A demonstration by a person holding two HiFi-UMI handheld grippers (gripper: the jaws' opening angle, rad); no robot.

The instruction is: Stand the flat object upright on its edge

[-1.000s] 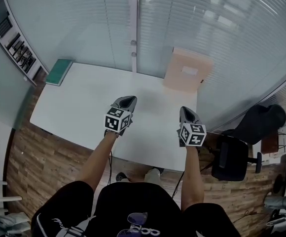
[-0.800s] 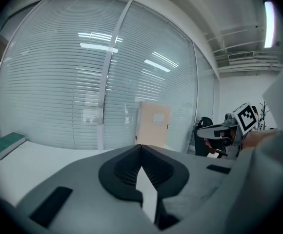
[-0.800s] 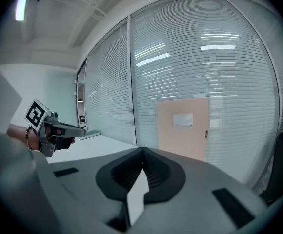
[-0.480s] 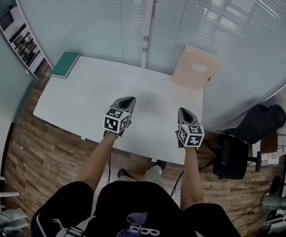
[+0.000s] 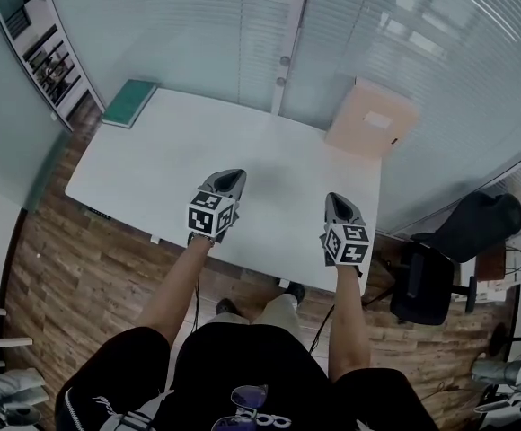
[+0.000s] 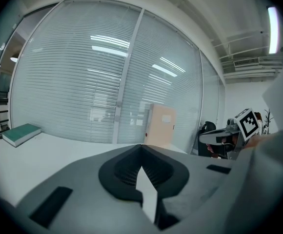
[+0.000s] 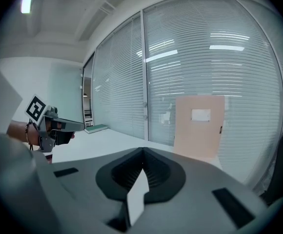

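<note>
**A:** We take the green book (image 5: pixel 130 103) for the flat object. It lies flat on its cover at the far left corner of the worktop (image 5: pixel 153 173), in the upper left of the head view.

**B:** Agreed. The tan board (image 5: pixel 371 119) at the upper right is flat too, but it already stands upright by the glass wall (image 5: pixel 198 34), so we leave it alone.

**A:** How does the book lie? Its long axis seems to run along the worktop's left edge, with one short end toward the glass and the other toward the lower left of the frame.

**B:** In the left gripper view it sits at the far left, with the green cover up and a pale side turned our way. We read that side as the page edges, but we cannot tell for certain where the spine is.

**A:** Now the hands. The left gripper (image 5: pixel 229 180) and the right gripper (image 5: pixel 337 203) both hover over the near edge of the worktop, low in the centre of the frame. On each, the fingers are pressed together with nothing between them.

**B:** So the book is up and to the left of both, and well apart from them. The left gripper is the nearer one, and the right has the whole width of the worktop to cross.

**A:** Then our move turns on that diagonal. We would need to travel up-left and spread the fingers. Then we could come at a long side of the book to tip it up onto its edge.
</note>
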